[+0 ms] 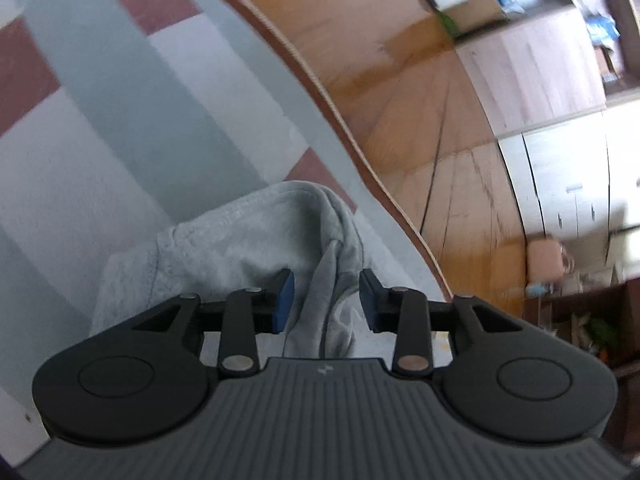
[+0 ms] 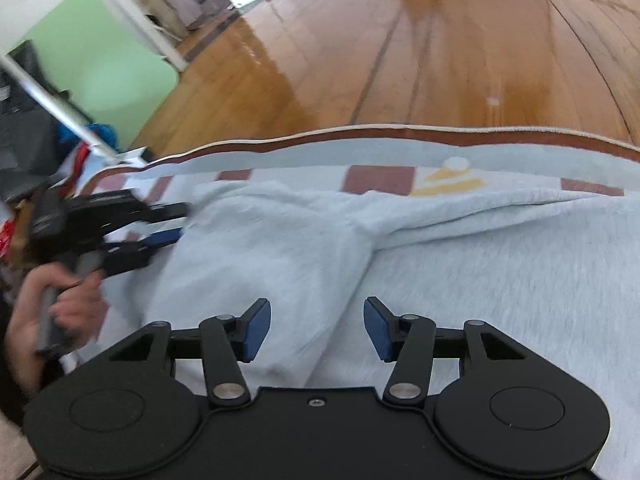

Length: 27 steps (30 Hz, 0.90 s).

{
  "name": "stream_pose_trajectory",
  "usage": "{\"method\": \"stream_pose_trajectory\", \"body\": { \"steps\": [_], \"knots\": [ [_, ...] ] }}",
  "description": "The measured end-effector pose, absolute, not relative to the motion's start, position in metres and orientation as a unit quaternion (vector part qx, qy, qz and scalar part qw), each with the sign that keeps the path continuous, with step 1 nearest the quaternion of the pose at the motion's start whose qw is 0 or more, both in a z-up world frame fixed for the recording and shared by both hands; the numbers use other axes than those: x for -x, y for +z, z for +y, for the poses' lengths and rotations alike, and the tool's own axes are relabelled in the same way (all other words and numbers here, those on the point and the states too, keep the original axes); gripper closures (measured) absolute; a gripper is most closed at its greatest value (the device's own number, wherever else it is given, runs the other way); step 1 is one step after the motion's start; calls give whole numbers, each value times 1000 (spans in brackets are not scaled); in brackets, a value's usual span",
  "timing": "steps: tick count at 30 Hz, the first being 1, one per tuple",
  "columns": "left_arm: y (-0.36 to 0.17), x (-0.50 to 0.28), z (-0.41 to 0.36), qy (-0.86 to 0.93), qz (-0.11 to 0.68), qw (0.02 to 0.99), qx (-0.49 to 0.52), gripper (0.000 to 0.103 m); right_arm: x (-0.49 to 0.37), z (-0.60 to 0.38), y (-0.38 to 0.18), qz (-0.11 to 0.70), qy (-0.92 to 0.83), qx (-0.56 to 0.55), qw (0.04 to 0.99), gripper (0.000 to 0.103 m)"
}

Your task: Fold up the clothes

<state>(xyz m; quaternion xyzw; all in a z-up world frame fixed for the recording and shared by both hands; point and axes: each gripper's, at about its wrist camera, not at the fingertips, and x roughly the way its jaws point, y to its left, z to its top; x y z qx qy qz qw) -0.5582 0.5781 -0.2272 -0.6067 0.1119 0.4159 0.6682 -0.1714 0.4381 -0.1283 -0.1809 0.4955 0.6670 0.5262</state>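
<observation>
A light grey garment (image 2: 460,280) lies spread on a checked blanket (image 2: 376,180) with red squares and pale bands. In the right wrist view my right gripper (image 2: 318,330) hovers over the cloth with its blue pads (image 2: 258,330) apart and nothing between them. At the left of that view, a hand (image 2: 68,304) holds my left gripper (image 2: 178,222) at the garment's edge. In the left wrist view the left gripper (image 1: 327,300) is open. A raised fold of the grey garment (image 1: 240,232) stands between its pads (image 1: 285,300), which do not press on it.
The blanket's brown-trimmed edge (image 1: 320,84) borders a wooden floor (image 2: 440,48). White cabinets (image 1: 572,184) and a cardboard box (image 1: 480,6) stand beyond it. A green panel (image 2: 92,52), a slanting metal pole (image 2: 52,100) and cluttered items (image 2: 24,152) sit at the left of the right wrist view.
</observation>
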Motion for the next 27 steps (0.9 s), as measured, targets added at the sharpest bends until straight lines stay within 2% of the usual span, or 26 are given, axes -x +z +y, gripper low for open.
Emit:
{"method": "stream_pose_trajectory", "body": {
  "steps": [3,5,7,9,11,12,13,15,16,17,18,21,24,27],
  "knots": [
    [-224,544,577,405,133,688,587,52,160,452,-151,538,646,148,521,46],
    [-224,536,577,425,141,682,578,41,154,457,-164,565,629,121,520,46],
    [-223,529,577,437,142,682,569,38,154,462,-170,574,628,109,514,46],
    [-224,521,576,419,147,697,562,38,158,465,-172,573,636,105,507,46],
    [-222,513,574,416,162,711,543,54,162,470,-174,569,644,102,500,46],
    [-219,509,574,422,170,717,528,81,164,476,-173,562,649,107,502,46],
    [-216,504,574,428,178,722,513,91,165,481,-172,554,653,112,504,47],
    [-211,496,575,438,187,733,486,96,164,493,-172,546,657,115,507,47],
    [-208,494,580,437,177,737,484,96,161,499,-172,546,658,112,507,53],
    [-205,494,587,437,162,738,488,96,158,505,-171,543,660,114,507,64],
    [-205,495,596,439,137,733,502,96,154,511,-168,532,665,118,510,88],
    [-215,500,627,427,89,716,545,96,129,525,-158,521,680,78,510,90],
    [-228,497,645,420,93,708,560,96,111,537,-161,551,667,57,498,92],
    [-242,504,648,406,74,693,591,95,122,545,-160,526,673,122,505,91]
  ]
}}
